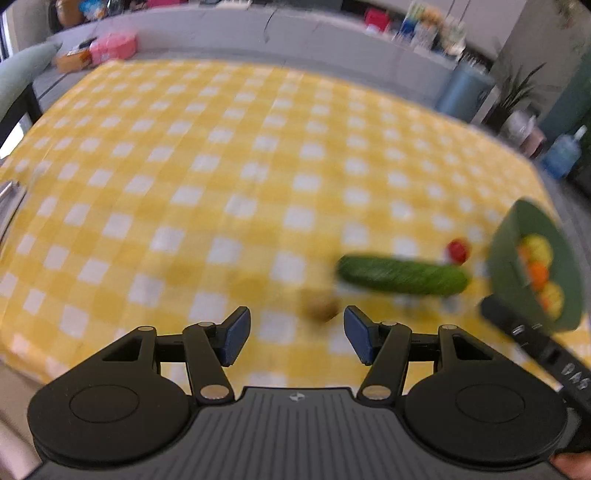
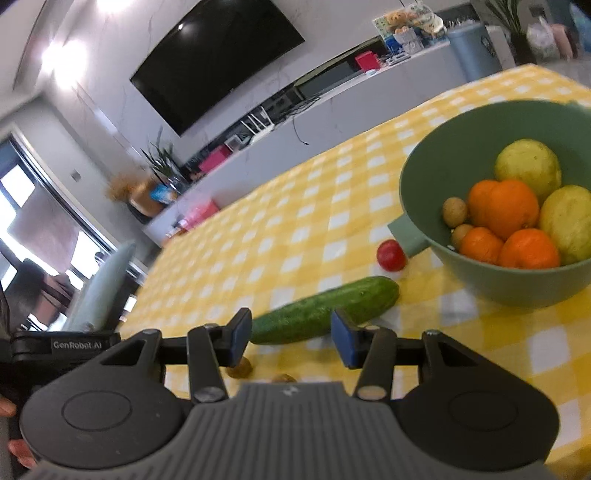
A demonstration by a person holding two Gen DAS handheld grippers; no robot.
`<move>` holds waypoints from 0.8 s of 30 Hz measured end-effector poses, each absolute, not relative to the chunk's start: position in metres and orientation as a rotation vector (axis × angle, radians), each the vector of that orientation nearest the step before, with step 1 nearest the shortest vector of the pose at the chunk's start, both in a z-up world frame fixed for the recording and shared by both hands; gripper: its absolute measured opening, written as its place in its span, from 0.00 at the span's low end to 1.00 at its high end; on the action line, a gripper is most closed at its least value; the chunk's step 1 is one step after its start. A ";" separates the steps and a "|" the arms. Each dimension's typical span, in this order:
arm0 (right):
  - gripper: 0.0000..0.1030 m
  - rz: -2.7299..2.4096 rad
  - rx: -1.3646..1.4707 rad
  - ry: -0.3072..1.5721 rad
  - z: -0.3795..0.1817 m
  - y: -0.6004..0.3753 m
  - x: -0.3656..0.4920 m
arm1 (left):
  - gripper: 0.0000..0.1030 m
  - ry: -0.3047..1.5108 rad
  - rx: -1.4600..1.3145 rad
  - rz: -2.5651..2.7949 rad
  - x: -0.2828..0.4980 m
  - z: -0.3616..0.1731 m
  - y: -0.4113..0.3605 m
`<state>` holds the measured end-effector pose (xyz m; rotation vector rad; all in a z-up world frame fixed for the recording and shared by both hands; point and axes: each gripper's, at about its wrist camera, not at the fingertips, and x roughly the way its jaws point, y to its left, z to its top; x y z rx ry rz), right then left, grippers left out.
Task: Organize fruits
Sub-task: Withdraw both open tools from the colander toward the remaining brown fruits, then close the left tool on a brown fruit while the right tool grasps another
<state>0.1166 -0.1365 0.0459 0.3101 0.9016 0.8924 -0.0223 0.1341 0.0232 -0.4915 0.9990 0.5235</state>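
A green bowl point(image 2: 439, 173) stands on the yellow checked tablecloth point(image 2: 280, 236), holding oranges point(image 2: 504, 208), yellow-green round fruits point(image 2: 528, 166) and small brown fruits point(image 2: 455, 211). Beside its handle lies a red tomato point(image 2: 391, 255), and nearer me a cucumber point(image 2: 325, 310). Two small brown fruits point(image 2: 240, 368) lie under my right gripper point(image 2: 291, 339), which is open with the cucumber just beyond its fingertips. My left gripper point(image 1: 297, 336) is open and empty over the cloth. A brown fruit point(image 1: 319, 308), the cucumber point(image 1: 402, 275), the tomato point(image 1: 458, 251) and the bowl point(image 1: 524, 229) lie ahead to its right.
The table's far edge meets a long grey bench point(image 1: 295, 33) with boxes on it. A pale green chair cushion point(image 2: 103, 288) stands at the left edge. A blue bin point(image 2: 472, 48) and a wall television point(image 2: 218, 55) are beyond. The right gripper's body point(image 1: 535, 343) shows at the left view's right side.
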 end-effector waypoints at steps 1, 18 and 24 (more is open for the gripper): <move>0.44 0.878 0.280 0.885 0.047 -0.134 0.112 | 0.62 1.007 -0.502 0.530 -0.024 0.018 0.138; 0.31 0.949 -0.270 0.894 0.015 -0.053 0.072 | 0.62 0.927 -0.618 0.399 -0.033 -0.007 0.153; 0.22 0.988 -0.351 0.865 0.014 -0.041 0.062 | 0.62 0.919 -0.614 0.377 -0.029 -0.015 0.151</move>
